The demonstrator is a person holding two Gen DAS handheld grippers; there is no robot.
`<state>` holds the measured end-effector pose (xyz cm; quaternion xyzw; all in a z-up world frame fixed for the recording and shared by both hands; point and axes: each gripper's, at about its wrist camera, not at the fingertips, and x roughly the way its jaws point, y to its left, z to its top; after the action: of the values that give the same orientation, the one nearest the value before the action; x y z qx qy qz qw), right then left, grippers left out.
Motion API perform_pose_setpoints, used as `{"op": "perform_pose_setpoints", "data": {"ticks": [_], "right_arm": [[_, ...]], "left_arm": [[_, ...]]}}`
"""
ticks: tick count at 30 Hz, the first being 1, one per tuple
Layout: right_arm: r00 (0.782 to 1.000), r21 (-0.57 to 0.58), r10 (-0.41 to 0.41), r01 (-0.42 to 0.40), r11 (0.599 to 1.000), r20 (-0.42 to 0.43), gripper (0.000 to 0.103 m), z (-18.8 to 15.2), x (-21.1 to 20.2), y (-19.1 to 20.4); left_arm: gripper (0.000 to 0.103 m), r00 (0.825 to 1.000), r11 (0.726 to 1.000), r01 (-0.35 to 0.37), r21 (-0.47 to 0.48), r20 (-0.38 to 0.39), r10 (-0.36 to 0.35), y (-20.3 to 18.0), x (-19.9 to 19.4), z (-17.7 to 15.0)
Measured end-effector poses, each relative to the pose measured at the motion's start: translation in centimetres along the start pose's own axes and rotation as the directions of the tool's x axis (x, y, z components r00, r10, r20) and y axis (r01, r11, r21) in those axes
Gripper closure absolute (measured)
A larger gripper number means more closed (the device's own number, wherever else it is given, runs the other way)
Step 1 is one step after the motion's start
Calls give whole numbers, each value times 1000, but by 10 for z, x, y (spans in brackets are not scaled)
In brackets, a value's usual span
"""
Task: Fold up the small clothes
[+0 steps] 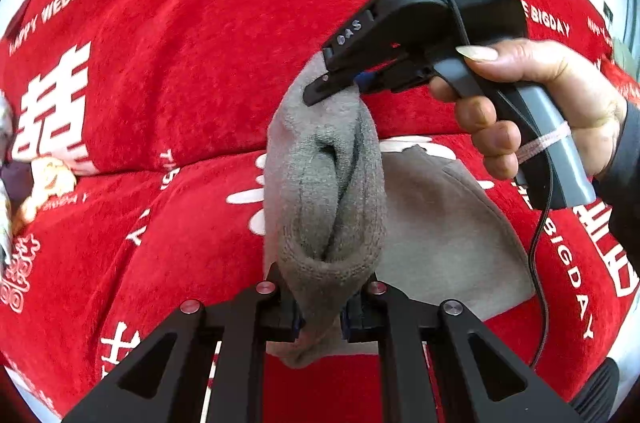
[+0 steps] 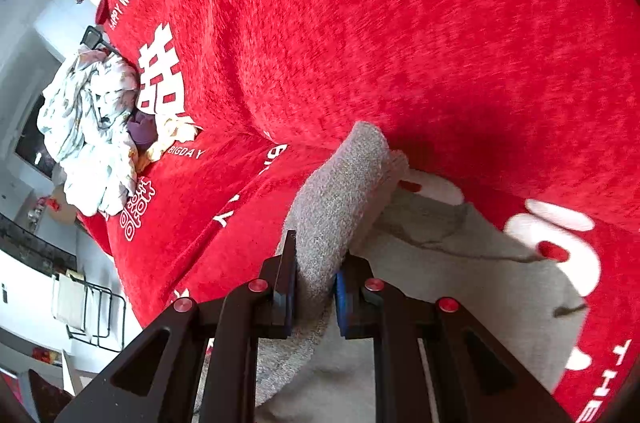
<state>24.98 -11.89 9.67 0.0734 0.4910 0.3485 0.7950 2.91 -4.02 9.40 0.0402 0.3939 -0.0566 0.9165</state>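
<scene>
A small grey fleece garment [image 1: 328, 191] is lifted off the red sofa cover, bunched between both grippers. My left gripper [image 1: 322, 303] is shut on its near edge. My right gripper [image 1: 328, 79], held in a hand, is shut on its far edge, higher up. In the right wrist view the right gripper [image 2: 316, 287] pinches a thick fold of the grey garment [image 2: 344, 191]. The rest of the garment [image 1: 440, 235] lies flat on the seat to the right, and shows in the right wrist view [image 2: 460, 287] too.
The red cover [image 1: 160, 71] with white lettering drapes the sofa seat and backrest. A pile of pale patterned clothes [image 2: 92, 127] sits at the sofa's left end. A metal rack [image 2: 92, 315] stands on the floor beyond the sofa.
</scene>
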Motion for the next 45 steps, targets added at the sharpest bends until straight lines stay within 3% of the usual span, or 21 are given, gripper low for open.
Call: {"op": "perform_pose_setpoints", "data": {"ticks": [13,22,28,32,38,45], "right_arm": [[1000,37,3,-4,999,26,87,-33,-40,-78],[1000,92,8,-10,996,22,87,-55,-43,-126],[998,121,26,-32,992,51,87,-69,-56,-149],[996,137,34,-44,990,80,87,-77,-69,-161],[999,201,-6,0,980,32,87,-97,-50,-190],[997,275,43,-57,960,57,85,-109,-49,-210]], "left_arm": [[92,993,993,73,92,-98,-64,-90,30,8],[92,980,989,135,61,-158,-124,-120,54,3],[92,976,983,162,82,-158,-148,-135,48,6],[92,976,979,164,118,-164,-143,-149,49,6],[92,966,980,159,123,-223,-129,-158,72,-7],[92,965,979,170,116,-221,-142,-157,72,-9]]}}
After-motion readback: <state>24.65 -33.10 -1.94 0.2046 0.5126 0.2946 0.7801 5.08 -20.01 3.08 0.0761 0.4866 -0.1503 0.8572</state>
